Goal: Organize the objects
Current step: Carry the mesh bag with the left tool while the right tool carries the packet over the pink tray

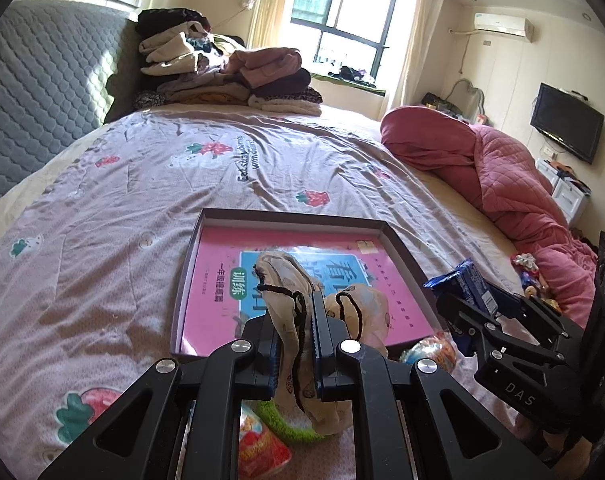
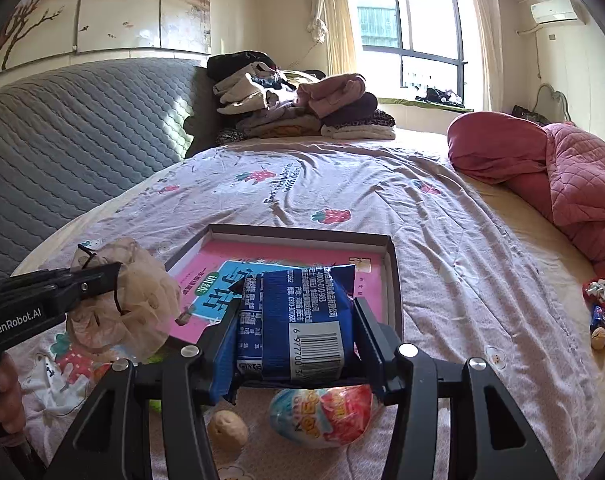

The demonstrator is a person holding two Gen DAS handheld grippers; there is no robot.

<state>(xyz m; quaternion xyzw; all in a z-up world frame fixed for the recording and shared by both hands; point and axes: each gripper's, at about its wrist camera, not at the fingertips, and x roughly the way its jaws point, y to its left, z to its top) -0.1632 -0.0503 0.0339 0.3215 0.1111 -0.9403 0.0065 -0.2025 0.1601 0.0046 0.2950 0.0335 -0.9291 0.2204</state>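
Note:
My left gripper point(image 1: 296, 344) is shut on a beige cloth pouch point(image 1: 290, 292) with a black drawstring, held just above the near edge of a shallow dark box point(image 1: 402, 240) that holds a pink book point(image 1: 218, 276). My right gripper point(image 2: 298, 332) is shut on a blue snack packet point(image 2: 302, 320) with a barcode, held over the near right corner of the same box point(image 2: 394, 268). The pouch point(image 2: 142, 304) and left gripper point(image 2: 110, 276) show at the left of the right wrist view. The packet point(image 1: 466, 284) and right gripper point(image 1: 478, 312) show at the right of the left wrist view.
On the strawberry-print bedspread point(image 1: 142, 200) near me lie a colourful toy egg point(image 2: 322, 416), a walnut-like ball point(image 2: 226, 430), a red snack bag point(image 1: 258, 448) and a green ring point(image 1: 286, 428). Small toys point(image 2: 602, 312) lie at the right. A pink quilt point(image 1: 502, 176) and folded clothes point(image 1: 230, 76) lie beyond.

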